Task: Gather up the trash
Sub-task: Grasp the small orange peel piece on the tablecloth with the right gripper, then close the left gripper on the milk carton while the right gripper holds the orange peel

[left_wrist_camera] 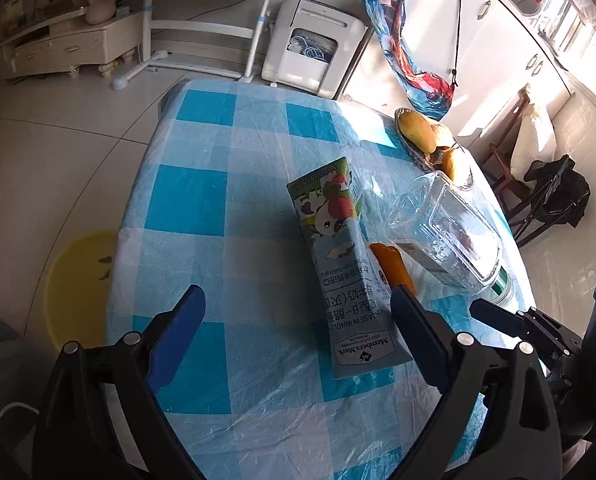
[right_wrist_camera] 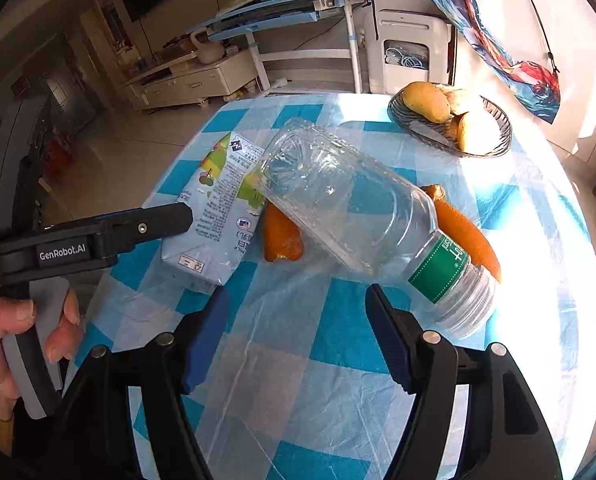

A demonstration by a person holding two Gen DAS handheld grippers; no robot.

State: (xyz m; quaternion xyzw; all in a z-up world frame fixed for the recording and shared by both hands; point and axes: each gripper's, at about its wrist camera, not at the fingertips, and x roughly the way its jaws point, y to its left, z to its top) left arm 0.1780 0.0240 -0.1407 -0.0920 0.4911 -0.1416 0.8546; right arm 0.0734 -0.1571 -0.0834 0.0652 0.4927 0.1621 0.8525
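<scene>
Crushed clear plastic bottle lying beside grey-green milk carton on blue checked tablecloth, left gripper jaws apart and empty, right gripper jaws apart, nothing between.

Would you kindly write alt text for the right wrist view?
An empty clear plastic bottle lies on a blue checked tablecloth just ahead of the open right gripper, beside a milk carton and orange peel. A fruit bowl sits behind; the left gripper enters from the left.
</scene>
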